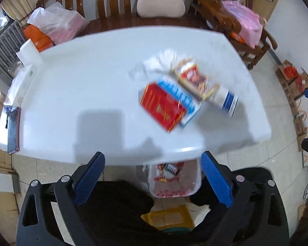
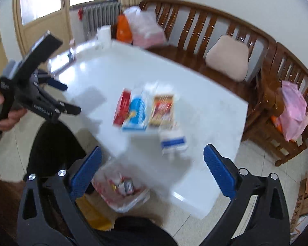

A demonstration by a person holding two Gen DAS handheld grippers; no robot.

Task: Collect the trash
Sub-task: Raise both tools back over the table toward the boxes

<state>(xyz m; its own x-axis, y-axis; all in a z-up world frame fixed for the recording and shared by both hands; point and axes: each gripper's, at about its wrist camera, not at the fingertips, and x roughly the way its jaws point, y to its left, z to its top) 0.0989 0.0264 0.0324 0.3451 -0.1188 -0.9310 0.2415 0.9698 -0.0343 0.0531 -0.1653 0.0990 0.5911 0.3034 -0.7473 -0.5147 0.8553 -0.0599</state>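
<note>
A white table (image 1: 92,86) carries a red box (image 1: 163,106), a blue and white box (image 1: 179,100), a brown and red packet (image 1: 195,78), a white and blue cup (image 1: 228,101) lying on its side, and crumpled clear plastic (image 1: 156,63). On the floor below the near edge stands a clear trash bag (image 1: 174,180) with wrappers inside. My left gripper (image 1: 153,177) hangs open above that bag, empty. My right gripper (image 2: 153,171) is open too, empty, over the bag (image 2: 123,190). The same boxes (image 2: 133,110) and the cup (image 2: 173,141) show in the right wrist view. A hand holds the left gripper (image 2: 69,98) at that view's left.
A wooden bench (image 1: 117,2) with a beige cushion (image 1: 160,0) and plastic bags (image 1: 57,24) stands behind the table. A wooden chair (image 1: 242,30) holds a pink bag. Cardboard boxes (image 1: 293,82) lie on the tiled floor at right. A yellow item (image 1: 168,217) lies beneath me.
</note>
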